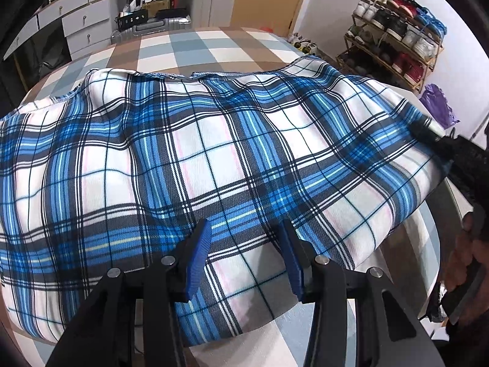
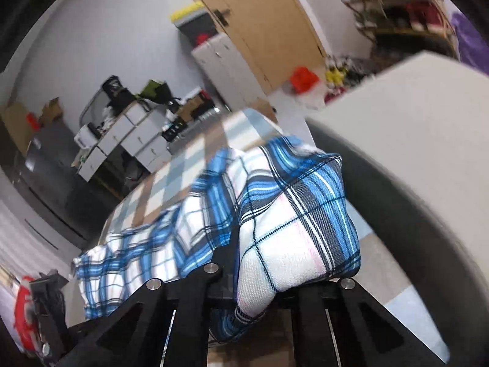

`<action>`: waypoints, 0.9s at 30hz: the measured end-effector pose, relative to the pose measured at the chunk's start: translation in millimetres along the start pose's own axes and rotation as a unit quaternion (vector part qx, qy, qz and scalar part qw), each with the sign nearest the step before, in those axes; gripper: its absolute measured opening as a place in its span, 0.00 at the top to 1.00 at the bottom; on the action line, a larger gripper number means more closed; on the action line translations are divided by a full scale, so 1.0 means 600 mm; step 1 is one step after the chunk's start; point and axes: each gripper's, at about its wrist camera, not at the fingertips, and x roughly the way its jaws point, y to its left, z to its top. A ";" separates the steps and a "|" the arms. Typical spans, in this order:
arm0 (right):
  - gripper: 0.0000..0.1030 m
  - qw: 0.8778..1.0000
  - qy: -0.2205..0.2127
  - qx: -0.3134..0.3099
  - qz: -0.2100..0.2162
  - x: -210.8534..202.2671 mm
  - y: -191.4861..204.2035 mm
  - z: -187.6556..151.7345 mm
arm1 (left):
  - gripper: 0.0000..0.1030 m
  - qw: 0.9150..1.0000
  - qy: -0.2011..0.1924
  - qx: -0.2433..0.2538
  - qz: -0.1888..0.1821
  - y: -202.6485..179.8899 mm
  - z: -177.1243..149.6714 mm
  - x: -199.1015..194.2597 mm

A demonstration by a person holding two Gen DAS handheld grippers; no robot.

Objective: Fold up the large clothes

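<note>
Even indoor light, strong fisheye bending at edges; right wrist view motion-blurred.

Our left tongs [image 1: 246, 255] point steeply down with blue pads [image 1: 198, 260] apart, gripping nothing. Our right tongs [image 2: 241, 263], at the far right, are clamped on plaid cloth [image 2: 293, 229].

Checked bed [image 1: 214, 46] beyond plaid cloth [image 1: 214, 153] lies bare; shoe rack [image 1: 397, 39] flanks it.

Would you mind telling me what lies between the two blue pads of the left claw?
Only the blue plaid garment, lying flat on the checked bed cover. The left claw stands open over it without pinching it, as the left wrist view shows.
</note>
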 end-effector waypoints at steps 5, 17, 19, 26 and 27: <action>0.92 1.000 -0.018 -0.010 -0.015 -0.048 0.016 -0.004 | 0.62 0.999 0.020 0.015 -0.039 -0.023 -0.011 -0.004; 0.92 0.984 -0.039 -0.152 -0.084 -0.176 0.052 0.011 | 0.61 0.975 0.070 0.155 -0.146 -0.206 -0.063 0.006; 0.92 0.976 -0.037 -0.197 -0.085 -0.179 0.102 0.015 | 0.61 0.972 0.090 0.146 -0.161 -0.207 -0.057 -0.002; 0.92 0.915 -0.025 -0.399 -0.057 -0.152 0.324 -0.061 | 0.61 0.987 0.067 0.017 -0.143 -0.013 -0.054 -0.161; 0.92 0.900 -0.030 -0.431 -0.056 -0.143 0.355 -0.093 | 0.61 0.989 0.057 0.000 -0.135 0.030 -0.061 -0.189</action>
